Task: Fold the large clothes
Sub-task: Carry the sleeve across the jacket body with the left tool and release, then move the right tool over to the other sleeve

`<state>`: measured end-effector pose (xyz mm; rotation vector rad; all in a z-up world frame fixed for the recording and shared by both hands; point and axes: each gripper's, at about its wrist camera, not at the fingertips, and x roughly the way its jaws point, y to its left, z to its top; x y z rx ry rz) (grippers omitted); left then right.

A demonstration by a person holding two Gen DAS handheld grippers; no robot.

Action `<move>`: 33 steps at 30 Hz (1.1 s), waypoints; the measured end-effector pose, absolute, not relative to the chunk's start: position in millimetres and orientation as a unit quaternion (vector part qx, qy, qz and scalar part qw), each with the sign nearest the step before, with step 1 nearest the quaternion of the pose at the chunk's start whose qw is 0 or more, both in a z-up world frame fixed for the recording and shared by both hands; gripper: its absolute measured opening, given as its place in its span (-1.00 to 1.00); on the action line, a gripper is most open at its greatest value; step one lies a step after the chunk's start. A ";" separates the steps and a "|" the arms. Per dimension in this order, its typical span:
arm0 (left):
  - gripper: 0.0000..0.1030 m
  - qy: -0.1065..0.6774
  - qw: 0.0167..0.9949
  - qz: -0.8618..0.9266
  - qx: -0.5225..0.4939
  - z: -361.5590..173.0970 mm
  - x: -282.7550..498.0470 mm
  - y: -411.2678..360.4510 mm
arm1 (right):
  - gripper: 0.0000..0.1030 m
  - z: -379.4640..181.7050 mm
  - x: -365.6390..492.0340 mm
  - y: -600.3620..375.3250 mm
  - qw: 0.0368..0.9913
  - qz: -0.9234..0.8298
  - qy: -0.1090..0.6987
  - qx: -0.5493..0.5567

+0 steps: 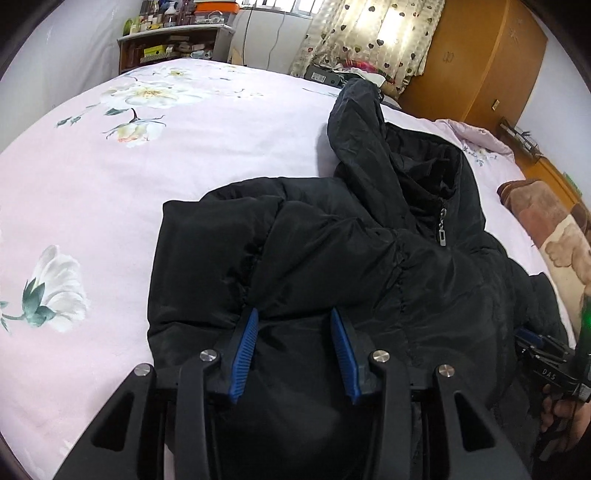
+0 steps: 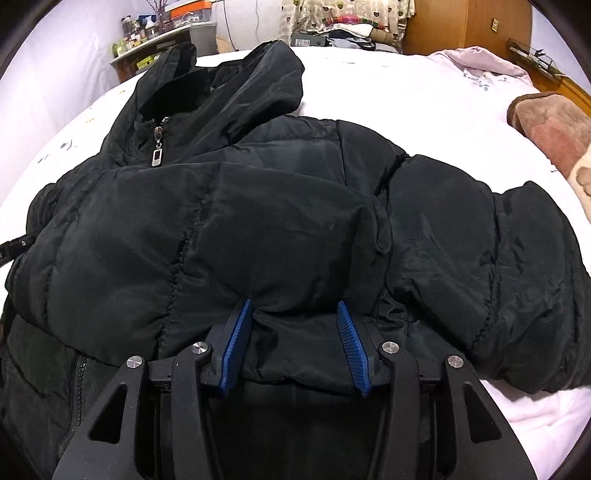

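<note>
A black padded hooded jacket (image 1: pixel 332 251) lies on the bed with pink floral sheets (image 1: pixel 92 192); its hood points to the far side and its zip pull (image 1: pixel 442 232) shows near the collar. My left gripper (image 1: pixel 293 317) has its blue pads spread wide, with a thick fold of the jacket's hem between them. My right gripper (image 2: pixel 295 310) is likewise spread wide around a folded part of the jacket (image 2: pixel 258 206). The right sleeve (image 2: pixel 498 266) lies out to the right. The right gripper also shows at the left wrist view's right edge (image 1: pixel 546 362).
A brown and pink blanket (image 2: pixel 554 129) lies at the bed's right edge. A cluttered shelf (image 1: pixel 173 44) stands beyond the bed at the left, a curtain (image 1: pixel 369 33) and a wooden wardrobe (image 1: pixel 480 59) at the back right.
</note>
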<state>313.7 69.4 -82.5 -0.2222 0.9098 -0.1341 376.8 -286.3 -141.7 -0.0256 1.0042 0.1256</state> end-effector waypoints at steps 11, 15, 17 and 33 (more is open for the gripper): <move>-0.17 0.441 0.891 -0.069 -0.086 -72.8 281.7 92.8 | -0.07 -92.8 369.1 -300.1 0.894 0.070 0.441 0.026; -0.17 0.445 0.889 -0.064 -0.082 -76.4 285.3 89.6 | -0.07 -130.7 392.8 -301.1 0.868 0.070 0.491 0.037; -0.17 0.448 0.888 -0.061 -0.081 -70.1 282.5 89.2 | -0.07 -127.4 389.8 -300.7 0.870 0.067 0.487 0.033; -0.17 0.397 0.908 -0.102 -0.090 20.5 150.8 54.6 | -0.05 -44.0 222.5 -323.9 0.898 0.028 0.438 0.039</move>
